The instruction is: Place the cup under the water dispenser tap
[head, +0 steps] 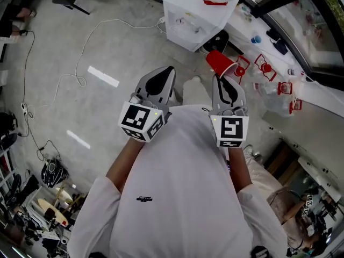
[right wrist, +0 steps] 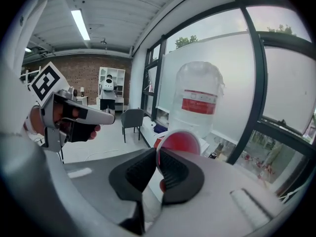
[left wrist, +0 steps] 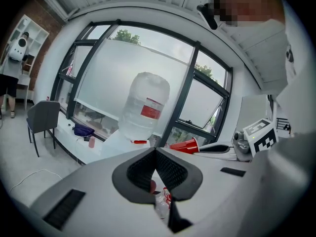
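A red plastic cup [head: 220,63] is pinched by its rim in my right gripper [head: 221,80], held on its side in the air; its red inside [right wrist: 180,142] faces the right gripper view, with the right gripper [right wrist: 158,158] shut on it. The white water dispenser [head: 191,16] with a clear bottle [right wrist: 198,101] on top stands just ahead of the cup. My left gripper [head: 164,75] floats to the left of the cup, jaws shut and nothing between them. From the left gripper view the left gripper [left wrist: 154,156] points at the bottle [left wrist: 144,110], and the cup [left wrist: 184,145] lies to the right.
Behind the dispenser runs a white window ledge [head: 317,98] with red clips and small items. A white cable [head: 80,63] snakes over the grey floor at left. A grey chair [left wrist: 43,120] and a standing person [right wrist: 107,97] are farther back in the room.
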